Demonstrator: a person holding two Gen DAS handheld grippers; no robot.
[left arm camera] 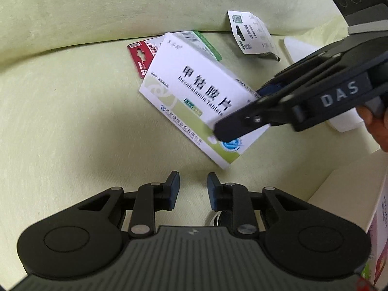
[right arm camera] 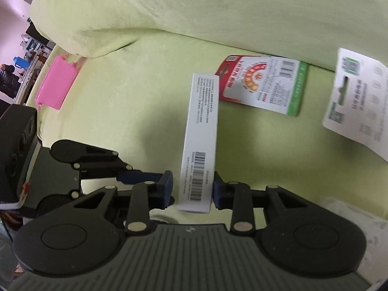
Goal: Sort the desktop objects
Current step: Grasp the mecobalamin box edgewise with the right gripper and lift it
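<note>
I am holding the medicine box, light, stiff and crushable, by its end between the right gripper's pads, above the red card, while my left gripper is hanging apart, empty.

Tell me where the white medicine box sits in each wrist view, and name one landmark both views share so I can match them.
Left wrist view: the white medicine box fills the centre, tilted, its printed face showing; the right gripper clamps its lower right end.
Right wrist view: the same box is seen edge-on, a tall narrow strip at centre, barcode end between the right gripper's pads.
Shared landmark: the red card lying on the green cushion behind the box.
</note>
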